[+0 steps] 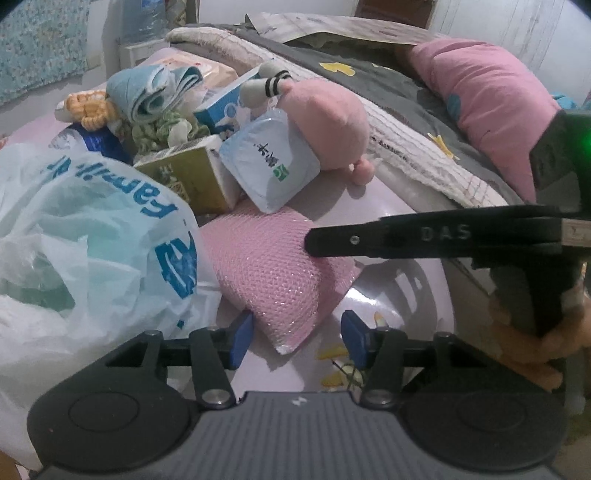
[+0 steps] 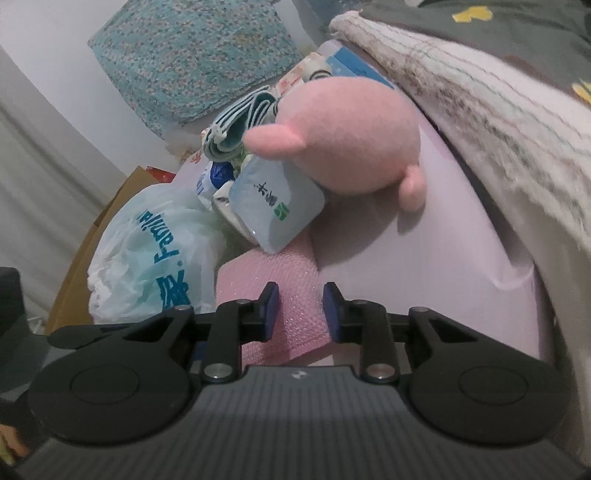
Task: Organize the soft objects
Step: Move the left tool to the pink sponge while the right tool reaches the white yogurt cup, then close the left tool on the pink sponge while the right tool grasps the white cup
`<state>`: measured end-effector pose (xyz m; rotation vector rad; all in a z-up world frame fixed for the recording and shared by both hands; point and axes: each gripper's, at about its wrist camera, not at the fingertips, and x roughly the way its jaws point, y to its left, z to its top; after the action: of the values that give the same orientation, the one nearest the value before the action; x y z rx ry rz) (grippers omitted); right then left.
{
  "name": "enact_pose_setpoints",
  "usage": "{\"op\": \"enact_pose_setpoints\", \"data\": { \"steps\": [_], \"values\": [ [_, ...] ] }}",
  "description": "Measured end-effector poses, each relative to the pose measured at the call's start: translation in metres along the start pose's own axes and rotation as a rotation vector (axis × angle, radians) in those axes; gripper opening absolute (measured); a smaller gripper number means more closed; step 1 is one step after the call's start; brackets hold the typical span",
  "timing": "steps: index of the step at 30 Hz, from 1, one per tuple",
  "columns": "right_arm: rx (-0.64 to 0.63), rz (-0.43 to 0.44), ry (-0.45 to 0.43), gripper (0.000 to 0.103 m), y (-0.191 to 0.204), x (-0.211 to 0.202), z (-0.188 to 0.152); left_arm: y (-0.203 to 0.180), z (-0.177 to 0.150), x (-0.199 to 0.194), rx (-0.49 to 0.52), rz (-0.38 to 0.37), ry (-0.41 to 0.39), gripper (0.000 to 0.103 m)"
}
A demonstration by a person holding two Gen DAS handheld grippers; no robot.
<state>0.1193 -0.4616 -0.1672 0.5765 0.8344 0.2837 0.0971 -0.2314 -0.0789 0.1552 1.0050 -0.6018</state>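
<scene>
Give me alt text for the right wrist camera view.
The right gripper has its blue pads on either side of a pink bubble-wrap pouch lying on a pale pink surface. Behind it are a pale blue packet, a pink plush toy and a white plastic bag.

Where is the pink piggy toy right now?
The pink plush toy lies on the bed near the middle of both views, resting on top of the pale blue tissue pack, beside the grey blanket.
</scene>
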Motion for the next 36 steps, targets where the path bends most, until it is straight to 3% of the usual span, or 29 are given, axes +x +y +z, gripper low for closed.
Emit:
{"op": "enact_pose_setpoints", "data": {
  "steps": [16,19,27,31,36],
  "values": [
    [0.14,0.087,0.061,0.027,-0.006,-0.035,-0.048,0.003,-0.028,-0.034,-0.001,-0.113,0.044,0.065],
    [0.15,0.094,0.054,0.027,-0.009,-0.037,-0.049,0.002,-0.028,-0.04,0.01,-0.111,0.034,0.076],
    [0.195,0.096,-0.031,0.03,-0.019,-0.053,-0.035,-0.002,-0.006,-0.028,-0.041,-0.04,0.029,0.093],
    [0.212,0.094,-0.083,0.032,-0.023,-0.067,-0.032,-0.006,0.008,-0.009,-0.103,0.01,0.056,0.094],
    [0.229,0.096,-0.12,0.037,-0.026,-0.075,-0.028,-0.013,0.011,0.011,-0.091,0.09,0.085,0.092]
  ]
}}
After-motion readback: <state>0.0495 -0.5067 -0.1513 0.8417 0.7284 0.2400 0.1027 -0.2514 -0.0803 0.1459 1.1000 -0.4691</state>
